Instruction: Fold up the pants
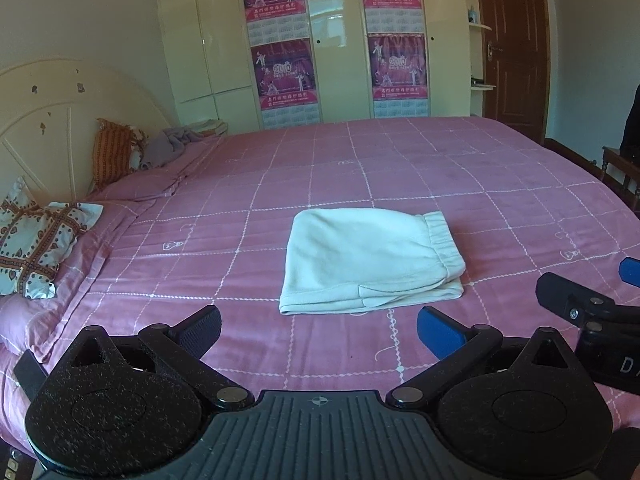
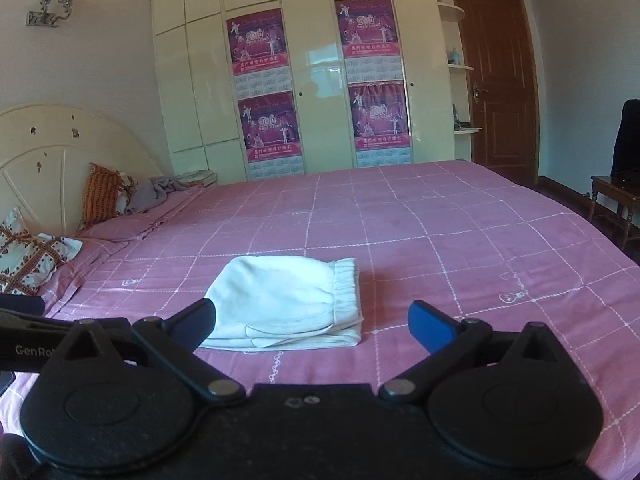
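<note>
White pants [image 1: 370, 258] lie folded into a compact rectangle on the pink checked bedspread [image 1: 460, 184], the elastic waistband on the right side. My left gripper [image 1: 320, 326] is open, held back from the near edge of the pants with nothing between its fingers. In the right wrist view the same folded pants [image 2: 286, 300] sit just ahead, and my right gripper [image 2: 312, 322] stands wide open, empty, near their front edge without touching. The right gripper's fingers [image 1: 576, 298] also show at the right edge of the left wrist view.
Pillows [image 1: 36, 244] and a grey cloth [image 1: 168, 144] lie by the cream headboard [image 1: 52, 120] on the left. A cream wardrobe [image 1: 340, 40] with magenta posters stands behind the bed. A brown door [image 1: 516, 40] and a dark wooden chair [image 2: 616, 200] are at right.
</note>
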`<state>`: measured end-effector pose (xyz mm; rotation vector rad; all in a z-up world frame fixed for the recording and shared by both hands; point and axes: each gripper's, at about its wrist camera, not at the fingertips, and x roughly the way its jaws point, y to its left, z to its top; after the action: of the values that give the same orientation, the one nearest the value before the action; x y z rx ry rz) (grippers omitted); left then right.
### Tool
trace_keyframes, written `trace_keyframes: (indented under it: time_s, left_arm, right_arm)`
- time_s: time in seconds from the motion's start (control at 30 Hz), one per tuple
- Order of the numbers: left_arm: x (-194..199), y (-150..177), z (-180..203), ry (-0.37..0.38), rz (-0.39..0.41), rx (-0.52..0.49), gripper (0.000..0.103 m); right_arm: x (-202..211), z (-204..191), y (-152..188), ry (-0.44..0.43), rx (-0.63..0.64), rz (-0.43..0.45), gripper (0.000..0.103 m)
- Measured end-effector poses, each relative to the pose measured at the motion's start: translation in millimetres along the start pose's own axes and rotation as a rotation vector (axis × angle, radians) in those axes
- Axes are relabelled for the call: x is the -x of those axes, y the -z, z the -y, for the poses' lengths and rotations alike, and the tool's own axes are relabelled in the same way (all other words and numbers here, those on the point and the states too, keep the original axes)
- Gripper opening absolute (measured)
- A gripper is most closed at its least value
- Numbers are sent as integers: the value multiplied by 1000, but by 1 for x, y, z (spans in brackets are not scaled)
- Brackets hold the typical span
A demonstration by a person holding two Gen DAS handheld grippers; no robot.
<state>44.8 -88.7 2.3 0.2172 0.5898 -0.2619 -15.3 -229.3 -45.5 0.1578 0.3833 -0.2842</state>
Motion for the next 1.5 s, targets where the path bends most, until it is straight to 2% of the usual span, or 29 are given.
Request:
trace_keyframes:
  time_s: [0.17,0.27,0.5,0.7,1.5]
  left_arm:
    - [3,1,1,-10,-4,27,103]
    - [0,3,1,-10,-16,47,103]
    - [-4,7,6,-6,-32,54,103]
    - [-4,5,9,1,-21,45,103]
    - [-8,0,11,-1,-11,48,103]
  right_arm:
    - [9,-11,3,1,91,55,103]
    - [12,-12,4,16,101,94,103]
    - [9,-5,3,17,70,68,103]
    - [9,2,1,53,56,80,103]
    - [5,4,2,39,44,57,103]
